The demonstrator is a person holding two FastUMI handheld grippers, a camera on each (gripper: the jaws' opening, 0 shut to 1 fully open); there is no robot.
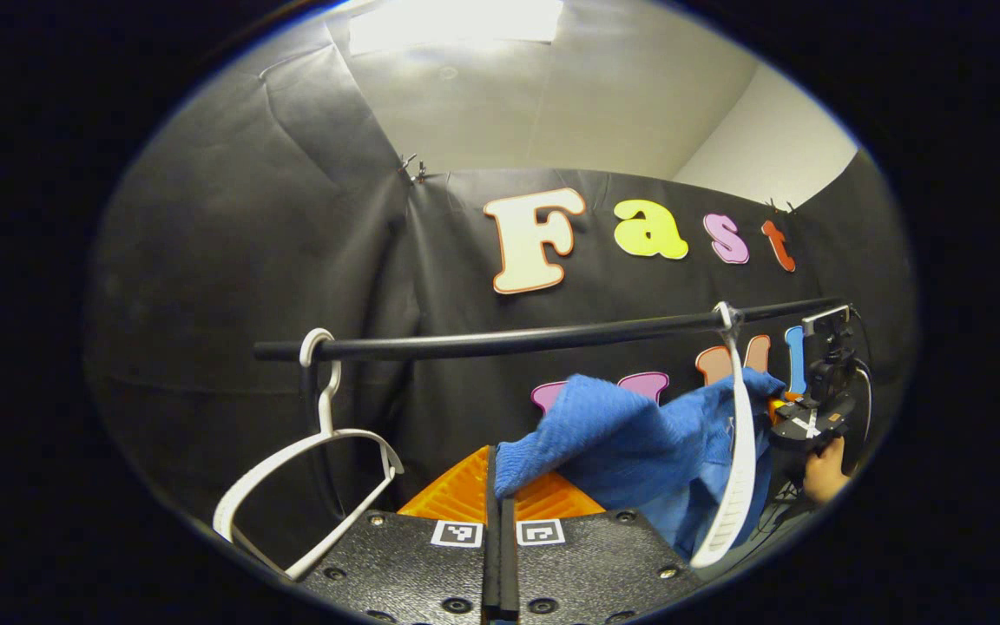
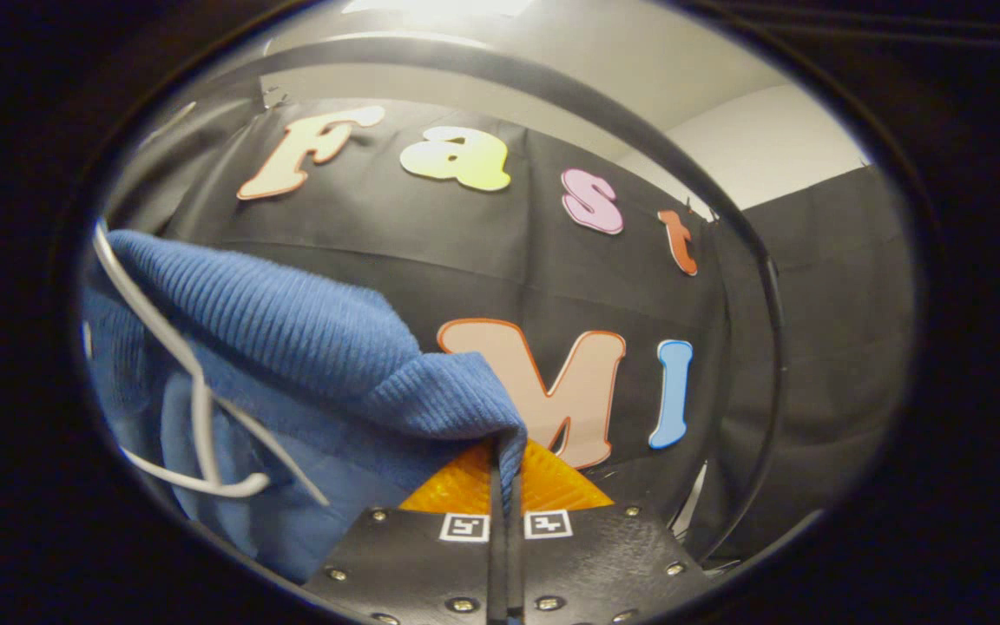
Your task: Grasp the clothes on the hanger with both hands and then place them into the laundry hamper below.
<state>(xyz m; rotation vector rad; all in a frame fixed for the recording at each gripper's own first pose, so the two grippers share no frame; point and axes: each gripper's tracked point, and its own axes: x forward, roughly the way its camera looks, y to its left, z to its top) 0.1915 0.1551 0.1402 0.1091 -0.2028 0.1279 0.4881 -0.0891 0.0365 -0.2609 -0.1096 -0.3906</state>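
two hangers (image 1: 309,473) – one sweater (image 1: 630,443), both claws clamped

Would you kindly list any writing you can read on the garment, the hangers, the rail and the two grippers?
Blue sweater: no text to be seen.
White hangers and rail: none.
Square markers on the left gripper and right gripper: black-and-white patterns only, no words or numbers.

In my left gripper view, an empty hanger (image 1: 309,473) hangs at the rail's (image 1: 500,340) left end; the sweater (image 1: 639,438) drapes over another hanger (image 1: 736,451) far right.
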